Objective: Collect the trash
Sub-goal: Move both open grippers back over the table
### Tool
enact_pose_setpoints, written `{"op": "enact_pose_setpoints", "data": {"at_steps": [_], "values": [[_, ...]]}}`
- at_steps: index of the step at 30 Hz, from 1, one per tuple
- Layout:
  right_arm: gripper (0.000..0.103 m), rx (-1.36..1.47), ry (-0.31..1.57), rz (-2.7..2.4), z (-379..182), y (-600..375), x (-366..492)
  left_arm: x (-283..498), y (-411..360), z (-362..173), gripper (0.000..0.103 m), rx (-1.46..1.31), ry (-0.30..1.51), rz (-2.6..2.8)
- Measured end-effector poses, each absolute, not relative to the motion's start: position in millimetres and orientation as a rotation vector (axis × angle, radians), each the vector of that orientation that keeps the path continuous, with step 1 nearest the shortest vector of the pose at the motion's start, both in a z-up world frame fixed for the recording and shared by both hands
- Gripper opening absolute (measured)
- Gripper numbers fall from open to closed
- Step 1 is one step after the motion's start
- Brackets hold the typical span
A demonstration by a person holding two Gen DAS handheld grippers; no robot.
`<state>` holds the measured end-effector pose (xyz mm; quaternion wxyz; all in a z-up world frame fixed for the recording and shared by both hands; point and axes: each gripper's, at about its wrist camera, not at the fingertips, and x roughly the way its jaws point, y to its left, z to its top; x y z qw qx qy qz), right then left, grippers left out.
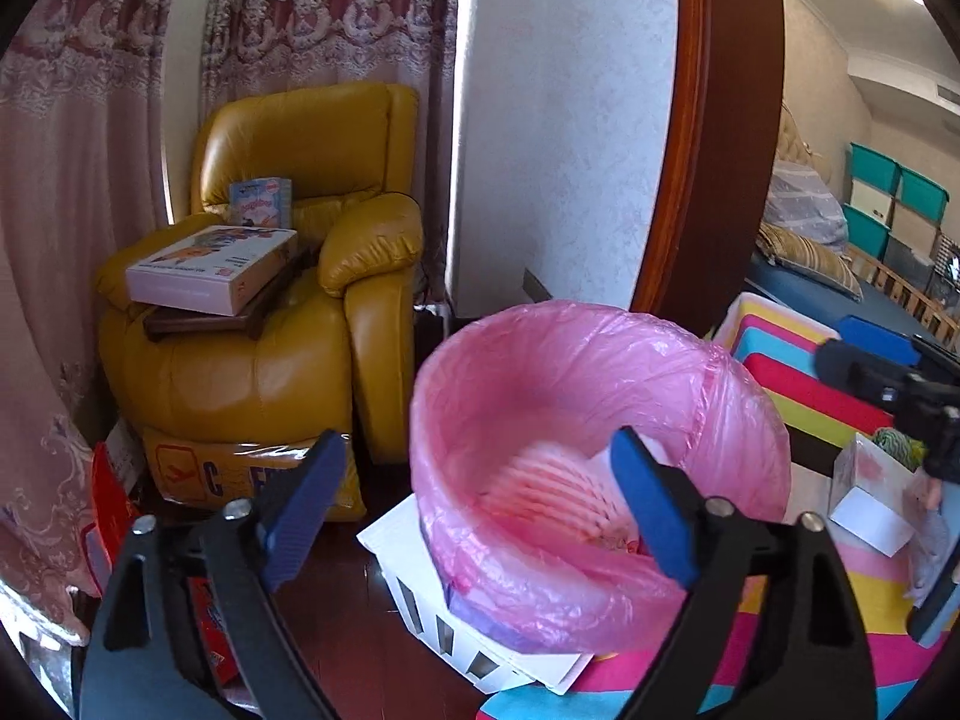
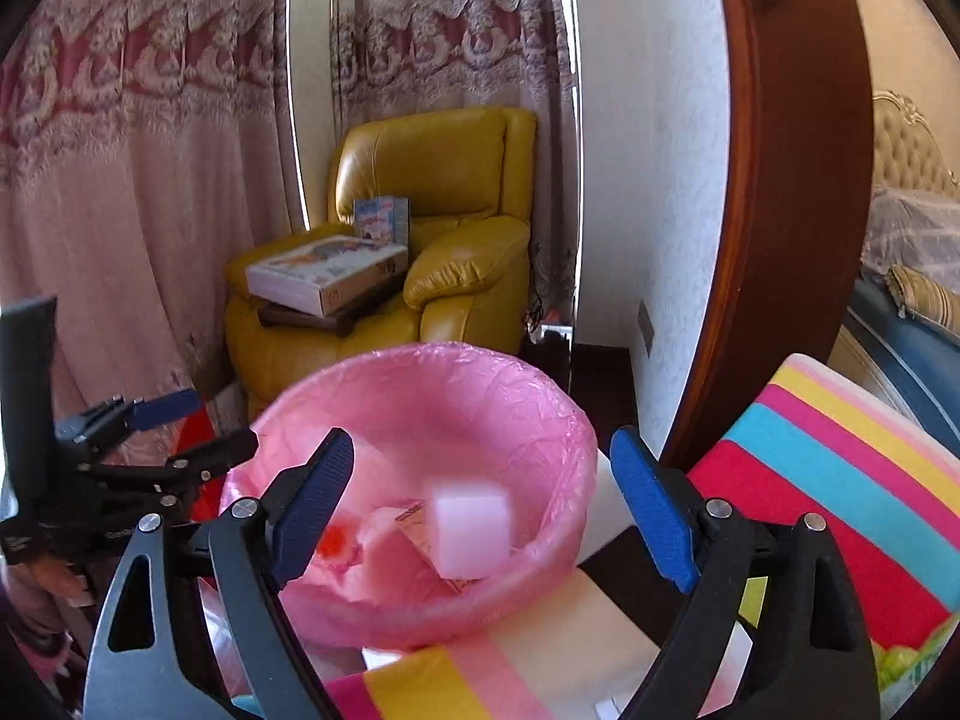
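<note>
Blue ribbed pads are framing both views: we are holding our left gripper [image 1: 474, 504] and right gripper [image 2: 480, 510] with jaws spread wide, nothing between them. Below them a round bin with a crinkled pink plastic liner [image 2: 492, 384] is standing upright, mouth facing up. Inside, a blurred white block [image 2: 471, 534] is lying beside a cardboard scrap [image 2: 414, 525]; its long axis we cannot tell. Behind, a yellow leather armchair [image 1: 336, 138] is carrying flat boxes [image 1: 210, 267], print unreadable.

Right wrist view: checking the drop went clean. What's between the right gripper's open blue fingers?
In the right wrist view, a blurred white block sits inside the pink-lined bin, ungripped.
</note>
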<state>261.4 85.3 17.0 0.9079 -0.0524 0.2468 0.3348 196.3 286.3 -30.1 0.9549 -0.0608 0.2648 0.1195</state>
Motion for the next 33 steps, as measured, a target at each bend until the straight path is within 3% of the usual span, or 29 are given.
{"op": "enact_pose_setpoints", "data": {"at_steps": [2,17,33], "values": [[0.083,-0.111,0.491,0.697,21,75,246,185,282,-29,0.098,-0.113,0.519,0.263],[0.085,-0.177,0.462,0.549,11,-50,125,88,208,-49,0.098,-0.07,0.518,0.178],[0.085,-0.099,0.545,0.057,-24,-261,87,85,69,-63,0.098,0.008,0.563,-0.132]]}}
